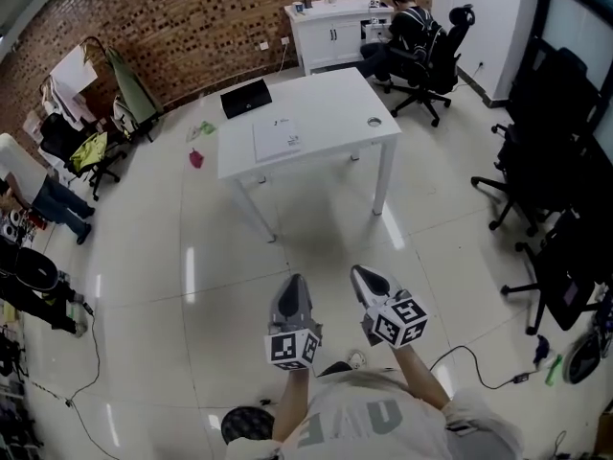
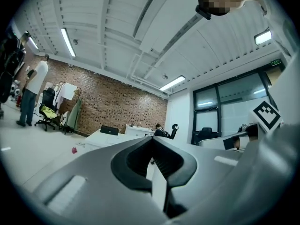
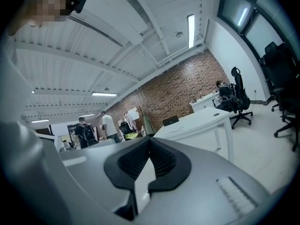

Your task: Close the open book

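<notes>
left claw (image 1: 293, 286) squeezed closed, holds nothing | right claw (image 1: 362, 276) squeezed closed, holds nothing | book (image 1: 277, 139) lies on white worktop (image 1: 330, 103), far from both

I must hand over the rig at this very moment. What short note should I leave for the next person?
Left gripper: shut, empty, held low in front of the body.
Right gripper: shut, empty, beside it.
The flat white book lies on the white rectangular table, well out of reach across the floor, near a black laptop-like thing. Too far to tell if it is open.
Done: nothing.
Left: walk over, close the book.
</notes>
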Action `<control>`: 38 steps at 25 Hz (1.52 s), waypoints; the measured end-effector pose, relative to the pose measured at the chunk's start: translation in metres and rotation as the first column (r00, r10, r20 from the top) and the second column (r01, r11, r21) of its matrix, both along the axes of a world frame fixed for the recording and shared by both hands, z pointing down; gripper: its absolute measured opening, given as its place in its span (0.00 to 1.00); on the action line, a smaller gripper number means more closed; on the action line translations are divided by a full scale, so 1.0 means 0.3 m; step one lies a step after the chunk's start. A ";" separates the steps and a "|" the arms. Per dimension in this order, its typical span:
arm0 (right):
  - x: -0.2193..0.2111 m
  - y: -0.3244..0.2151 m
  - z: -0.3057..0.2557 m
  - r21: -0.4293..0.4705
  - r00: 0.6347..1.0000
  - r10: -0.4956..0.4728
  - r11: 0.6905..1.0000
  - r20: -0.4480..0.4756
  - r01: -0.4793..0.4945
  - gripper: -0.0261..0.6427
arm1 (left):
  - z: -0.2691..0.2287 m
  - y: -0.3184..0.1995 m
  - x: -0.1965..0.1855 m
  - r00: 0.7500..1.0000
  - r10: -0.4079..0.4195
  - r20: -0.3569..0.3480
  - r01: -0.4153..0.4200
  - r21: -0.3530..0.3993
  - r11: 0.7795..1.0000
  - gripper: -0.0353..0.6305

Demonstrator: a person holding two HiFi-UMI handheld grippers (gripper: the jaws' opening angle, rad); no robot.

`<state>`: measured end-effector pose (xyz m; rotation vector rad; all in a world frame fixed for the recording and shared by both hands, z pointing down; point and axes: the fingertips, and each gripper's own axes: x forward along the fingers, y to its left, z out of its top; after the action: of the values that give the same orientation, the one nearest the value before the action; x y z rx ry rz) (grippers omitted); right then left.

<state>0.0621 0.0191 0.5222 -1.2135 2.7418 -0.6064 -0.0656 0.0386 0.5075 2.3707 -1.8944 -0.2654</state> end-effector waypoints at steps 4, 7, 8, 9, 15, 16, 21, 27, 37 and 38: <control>-0.039 0.099 0.025 -0.028 0.999 -0.035 0.999 -0.017 0.035 0.05 | 0.005 0.090 -0.036 0.999 -0.038 -0.018 0.038 -0.006 0.999 0.08; -0.049 0.153 0.015 -0.026 0.999 -0.034 0.999 -0.005 0.034 0.05 | -0.016 0.153 -0.058 0.998 -0.051 -0.025 0.051 0.009 0.999 0.08; -0.049 0.167 0.012 -0.021 1.000 -0.029 0.999 -0.001 0.029 0.04 | -0.022 0.173 -0.062 0.998 -0.053 -0.022 0.053 0.015 0.998 0.08; -0.047 0.180 0.015 -0.021 1.000 -0.021 1.000 0.003 0.021 0.04 | -0.025 0.192 -0.063 0.998 -0.053 -0.016 0.053 0.020 0.998 0.08; -0.034 0.267 0.013 -0.032 1.000 0.017 0.999 0.017 -0.016 0.04 | -0.066 0.286 -0.075 0.998 -0.057 0.008 0.057 0.046 0.997 0.08; -0.027 0.276 0.006 -0.026 1.000 0.024 0.999 0.011 -0.024 0.04 | -0.076 0.296 -0.071 0.998 -0.055 0.009 0.054 0.051 0.997 0.08; -0.012 0.337 0.002 -0.020 0.999 0.051 0.999 0.000 -0.051 0.04 | -0.089 0.356 -0.031 0.999 -0.022 0.030 0.021 0.053 0.998 0.08; -0.039 0.401 -0.003 -0.013 0.999 0.043 0.999 -0.012 -0.043 0.04 | -0.092 0.419 -0.033 0.999 -0.017 0.027 0.016 0.052 0.999 0.08; -0.049 0.437 -0.020 -0.001 0.998 0.056 0.998 -0.021 -0.056 0.04 | -0.096 0.475 -0.065 0.999 -0.035 0.027 0.033 0.043 0.999 0.08; -0.046 0.441 -0.020 -0.001 0.998 0.057 0.998 -0.021 -0.057 0.04 | -0.096 0.481 -0.068 0.999 -0.039 0.026 0.038 0.042 0.998 0.08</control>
<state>0.0484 0.1514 0.5163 -1.3011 2.7131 -0.5943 -0.0860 0.1829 0.4787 2.3775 -1.9672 -0.2802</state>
